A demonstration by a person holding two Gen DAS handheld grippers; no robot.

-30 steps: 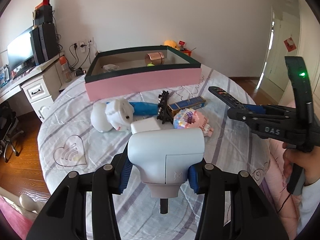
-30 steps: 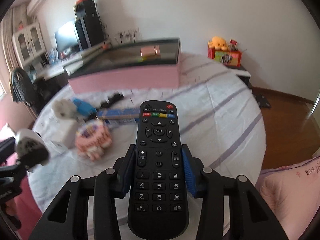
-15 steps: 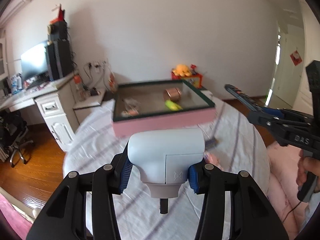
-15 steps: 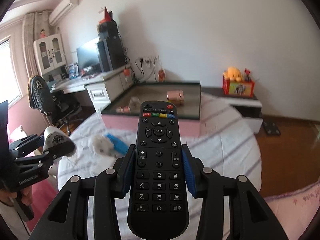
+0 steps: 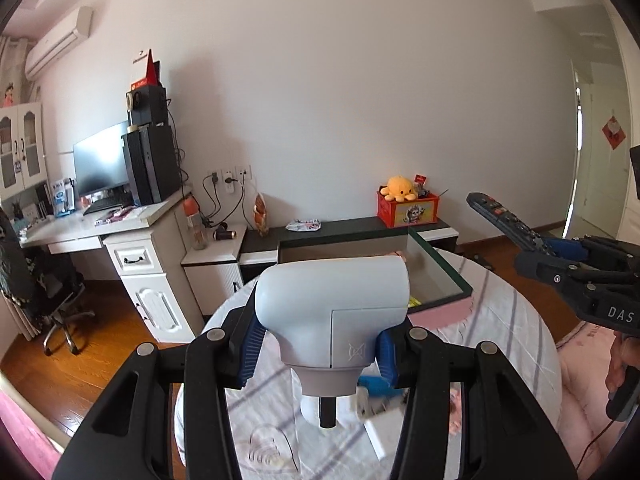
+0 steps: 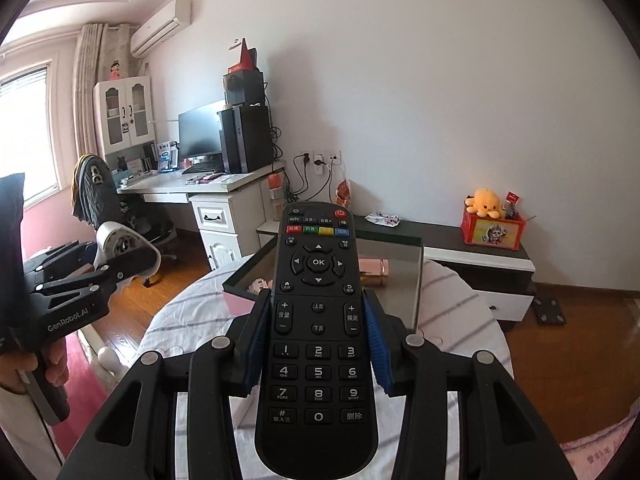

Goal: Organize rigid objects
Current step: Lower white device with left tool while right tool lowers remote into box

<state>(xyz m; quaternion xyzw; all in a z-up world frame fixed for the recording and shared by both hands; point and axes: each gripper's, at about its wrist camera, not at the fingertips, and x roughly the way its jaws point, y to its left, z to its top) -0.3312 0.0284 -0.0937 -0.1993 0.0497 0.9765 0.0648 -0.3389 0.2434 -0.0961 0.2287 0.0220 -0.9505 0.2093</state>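
My left gripper is shut on a white hair dryer, its blue pads pressing both sides of the body. In the right wrist view that same gripper shows at the left edge with the hair dryer. A black remote control is clamped in my right gripper, buttons up. From the left wrist, the remote and right gripper appear at the right. Beyond both lies the open pink box with a dark green rim, holding a rose-gold cylinder.
The round table has a striped white cloth; a blue item and small white things lie on it below the dryer. Behind stand a white desk with monitor, a low black cabinet with an orange plush, and wooden floor.
Both grippers have risen and tilted up with their loads still held. The table and its loose toys dropped low in view; the box now sits close beyond the fingers and the room wall fills the frames.
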